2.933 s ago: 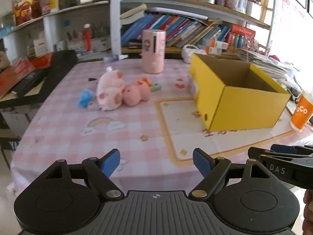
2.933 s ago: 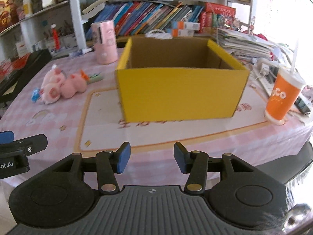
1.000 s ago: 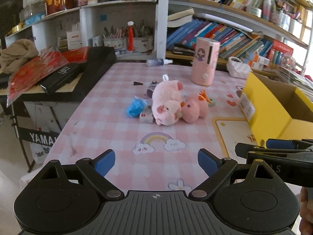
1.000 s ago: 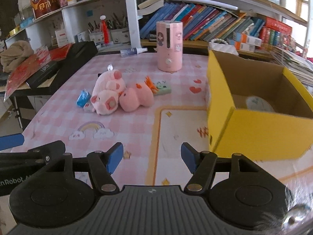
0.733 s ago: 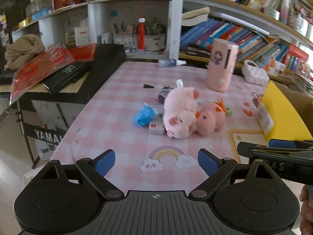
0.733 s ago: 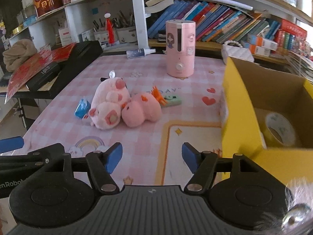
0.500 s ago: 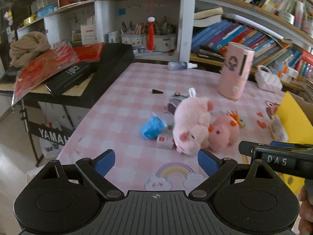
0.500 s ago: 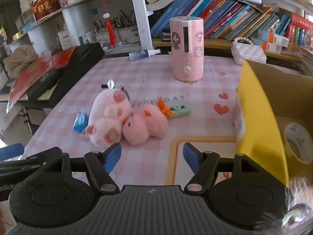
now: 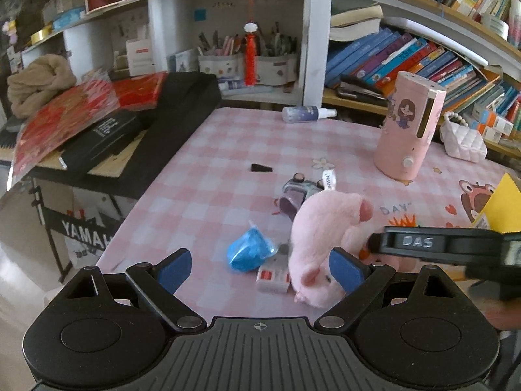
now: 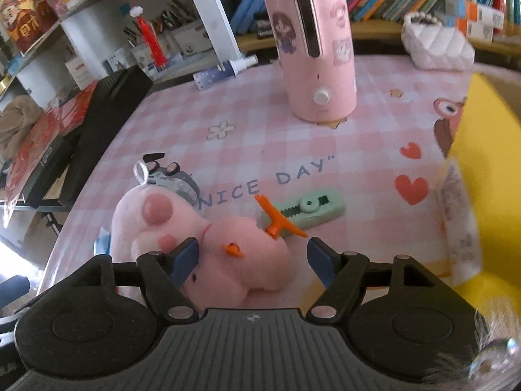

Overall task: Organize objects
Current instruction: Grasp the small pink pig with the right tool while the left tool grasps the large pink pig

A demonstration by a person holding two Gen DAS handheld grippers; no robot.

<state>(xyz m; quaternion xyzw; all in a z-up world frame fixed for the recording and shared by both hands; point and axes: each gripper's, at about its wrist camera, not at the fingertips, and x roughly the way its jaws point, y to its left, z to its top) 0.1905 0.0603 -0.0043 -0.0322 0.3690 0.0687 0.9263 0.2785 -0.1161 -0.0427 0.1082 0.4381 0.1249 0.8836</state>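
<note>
Two pink plush toys lying side by side on the bench, touching each other: the bigger plush pig (image 10: pixel 153 224) on the left, the rounder plush with orange feet (image 10: pixel 241 260) on the right. Yellow cardboard box (image 10: pixel 485 176) off at the right edge, probably where it all goes.

Looks soft and light, squashy, zero risk of breaking. Not slippery either, fuzzy fabric should bite well on the blue pads. Only catch: will compress a lot, so needs a deep squeeze across the fat middle of the body rather than a pinch on an ear or a foot, otherwise likely to flop or slide out. Best bet for the smaller one seems to be across its belly, clear of the orange bits.

Right gripper (image 10: pixel 252 257) low over the smaller plush, jaws wide apart, straddling the body with the left pad close to the seam between the two toys. Nothing clamped; can't tell whether the pads touch the fur.

Left gripper (image 9: pixel 260 265) farther back, jaws spread wide too, holding nothing. Between them in that view: a blue crinkly wrapper (image 9: pixel 249 251), a small white-and-red box (image 9: pixel 273 275), and the pig's head end.

Other loose stuff nearby: mint green toy with a toothed track (image 10: pixel 309 210) just behind the orange feet, a small grey gadget (image 10: pixel 171 177) behind the pig, pink humidifier (image 10: pixel 314 49) standing upright farther back.
</note>
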